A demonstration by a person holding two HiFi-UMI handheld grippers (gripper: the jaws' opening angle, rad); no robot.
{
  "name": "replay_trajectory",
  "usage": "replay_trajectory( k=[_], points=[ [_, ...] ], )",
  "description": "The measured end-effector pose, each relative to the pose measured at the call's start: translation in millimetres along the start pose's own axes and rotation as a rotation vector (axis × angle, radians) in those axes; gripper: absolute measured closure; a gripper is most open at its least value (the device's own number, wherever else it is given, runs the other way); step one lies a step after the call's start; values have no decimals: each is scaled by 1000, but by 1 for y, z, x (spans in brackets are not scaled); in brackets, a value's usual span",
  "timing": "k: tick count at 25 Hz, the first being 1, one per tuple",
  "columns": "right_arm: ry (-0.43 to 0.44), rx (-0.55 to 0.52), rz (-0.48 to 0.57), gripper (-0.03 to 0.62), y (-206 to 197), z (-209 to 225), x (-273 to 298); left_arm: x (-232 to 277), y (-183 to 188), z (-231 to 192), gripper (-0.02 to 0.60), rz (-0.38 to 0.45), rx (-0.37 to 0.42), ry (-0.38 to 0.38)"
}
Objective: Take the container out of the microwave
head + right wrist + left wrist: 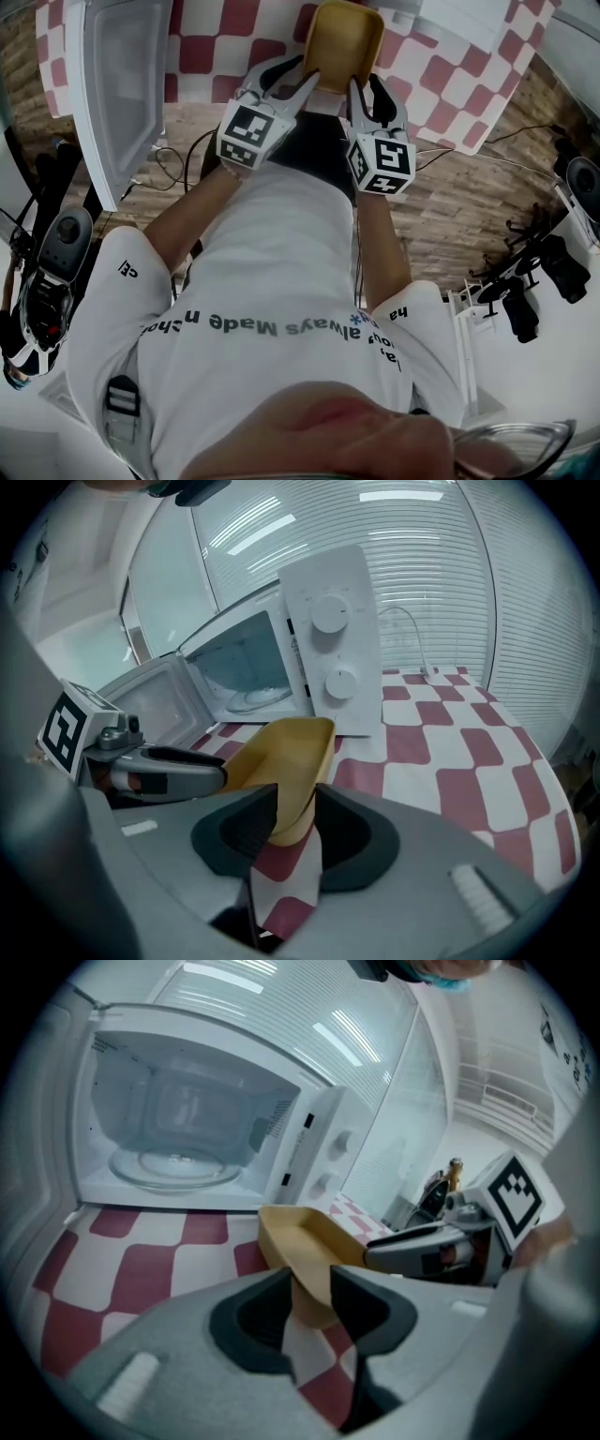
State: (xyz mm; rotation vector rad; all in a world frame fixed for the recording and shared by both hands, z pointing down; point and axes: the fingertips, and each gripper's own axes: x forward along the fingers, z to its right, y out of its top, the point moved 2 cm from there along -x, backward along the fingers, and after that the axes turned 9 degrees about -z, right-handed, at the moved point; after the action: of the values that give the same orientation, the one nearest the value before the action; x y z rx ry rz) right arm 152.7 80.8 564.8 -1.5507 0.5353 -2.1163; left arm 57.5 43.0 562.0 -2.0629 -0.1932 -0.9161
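A shallow yellow container [349, 42] hangs just above the red-and-white checked table [202, 52], outside the microwave. My left gripper [309, 82] is shut on its left rim, my right gripper [360, 94] on its right rim. In the left gripper view the container [302, 1237] runs away from the jaws of the left gripper [309, 1299], with the right gripper [441, 1246] beside it. In the right gripper view the right gripper [295, 819] pinches the container [283, 757]; the left gripper [155, 772] shows at left. The white microwave [187, 1119] stands open and holds only its glass turntable [173, 1162].
The microwave door [122, 84] swings out to the left of the table. The microwave's knob panel [333, 639] faces the right gripper. Black gear [56, 253] lies at the left, more black tools [530, 277] on a white surface at the right. Cables [178, 155] trail on the wooden floor.
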Motion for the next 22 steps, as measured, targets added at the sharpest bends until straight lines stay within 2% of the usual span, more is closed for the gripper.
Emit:
replay_trajectory(
  k=[22],
  points=[
    [-3,55,-31,462,-21,26,21,33,-20,1,451,-55,-3,-16]
  ],
)
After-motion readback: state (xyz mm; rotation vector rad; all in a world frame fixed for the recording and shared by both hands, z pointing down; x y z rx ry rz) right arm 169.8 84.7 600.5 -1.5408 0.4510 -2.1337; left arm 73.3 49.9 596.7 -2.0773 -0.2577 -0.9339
